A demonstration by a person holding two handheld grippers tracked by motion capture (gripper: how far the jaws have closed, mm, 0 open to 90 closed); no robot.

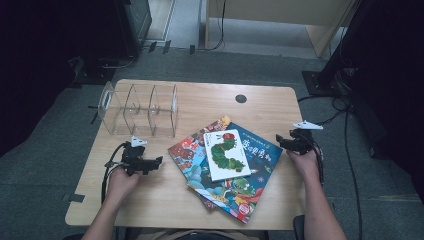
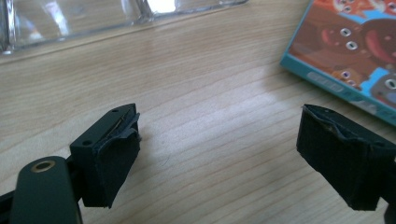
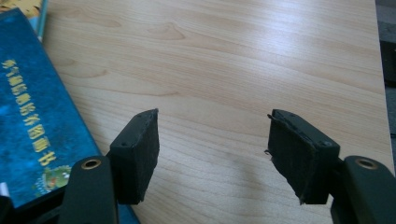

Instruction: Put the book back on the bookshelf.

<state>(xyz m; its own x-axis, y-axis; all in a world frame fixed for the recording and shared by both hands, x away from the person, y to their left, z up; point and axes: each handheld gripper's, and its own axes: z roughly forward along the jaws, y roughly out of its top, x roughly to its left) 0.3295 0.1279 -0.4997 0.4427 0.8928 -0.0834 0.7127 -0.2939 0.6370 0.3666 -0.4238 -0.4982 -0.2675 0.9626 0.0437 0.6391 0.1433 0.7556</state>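
Left gripper sits lower left of centre in the high view, jaws spread wide with bare tabletop between them; right gripper sits right of centre, jaws likewise apart and gripping nothing. The stack of picture books lies fanned in the middle of the wooden table, white caterpillar book on top, between the two grippers and untouched by either. A clear acrylic divider rack stands at upper left of the table, above the left gripper.
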